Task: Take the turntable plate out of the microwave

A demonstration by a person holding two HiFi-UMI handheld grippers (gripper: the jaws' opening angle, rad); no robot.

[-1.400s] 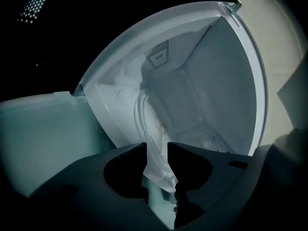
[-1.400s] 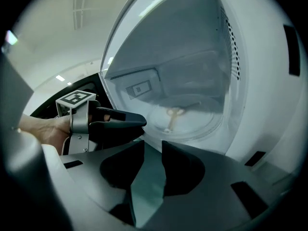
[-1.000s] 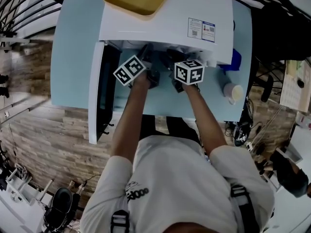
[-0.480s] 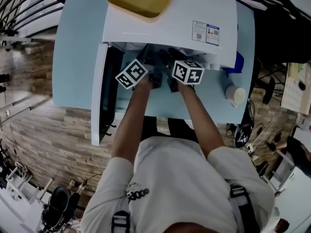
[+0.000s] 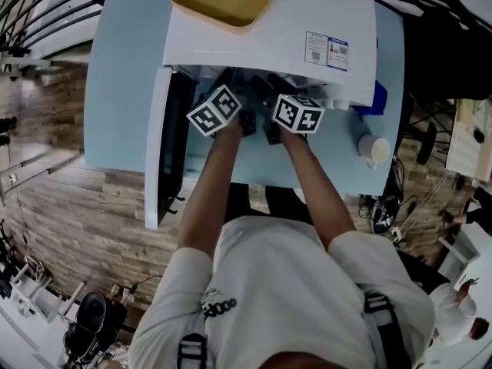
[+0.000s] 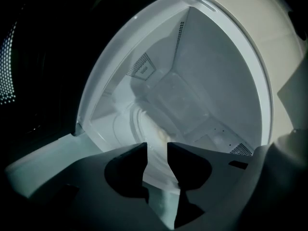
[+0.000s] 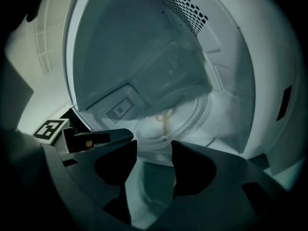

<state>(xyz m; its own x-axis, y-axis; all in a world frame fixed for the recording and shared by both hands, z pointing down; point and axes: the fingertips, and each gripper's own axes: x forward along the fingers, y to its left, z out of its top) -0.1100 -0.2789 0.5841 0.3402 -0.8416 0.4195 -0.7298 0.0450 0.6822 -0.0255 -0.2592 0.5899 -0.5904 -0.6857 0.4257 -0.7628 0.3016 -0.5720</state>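
Observation:
The white microwave (image 5: 269, 29) stands on a pale blue table with its door (image 5: 157, 144) swung open to the left. The clear glass turntable plate (image 7: 175, 119) lies on the cavity floor, also seen in the left gripper view (image 6: 144, 124). Both grippers reach into the microwave's mouth side by side; their marker cubes (image 5: 217, 111) (image 5: 298, 114) show in the head view and the fingertips are hidden under the microwave's top. My left gripper (image 6: 156, 154) and right gripper (image 7: 153, 150) are both open, their jaws having just been opening, with the plate's near rim at their tips.
A yellow tray (image 5: 221, 0) rests on top of the microwave. A white cup (image 5: 372, 147) and a blue object (image 5: 372, 98) stand on the table right of the microwave. The open door bounds the left side; the cavity walls close in around both grippers.
Both marker cubes have rolled slightly, and the right gripper has drawn closer to the left one at the microwave's mouth. The hands have otherwise kept their place.

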